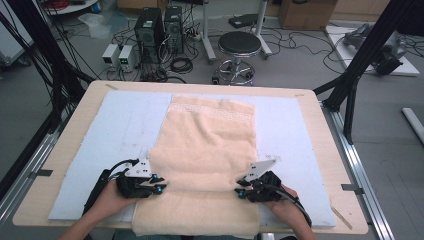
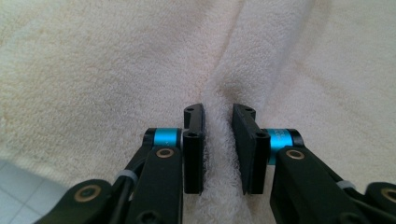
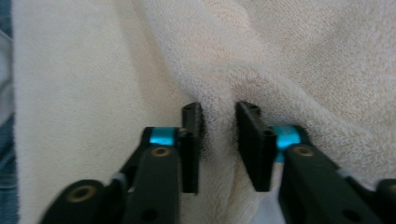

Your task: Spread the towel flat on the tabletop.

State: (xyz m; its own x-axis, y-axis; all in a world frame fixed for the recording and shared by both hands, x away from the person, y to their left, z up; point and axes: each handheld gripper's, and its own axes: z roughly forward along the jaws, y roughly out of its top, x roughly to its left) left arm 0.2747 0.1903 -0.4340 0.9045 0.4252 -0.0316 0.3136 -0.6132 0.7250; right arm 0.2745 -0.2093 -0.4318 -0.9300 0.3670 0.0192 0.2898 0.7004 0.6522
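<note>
1. Nearest the camera, the cream towel [image 1: 205, 165] lies lengthwise down the middle of the counter [image 1: 325, 150], and its near end hangs over the near edge.
2. Under it, a pale blue mat [image 1: 125, 125] covers most of the counter.
3. At the towel's near left edge, the left gripper [image 2: 218, 126] has its jaws pinching a raised fold of towel.
4. At the near right edge, the right gripper [image 3: 219, 123] likewise seems clamped on a ridge, though that view is blurred.
</note>
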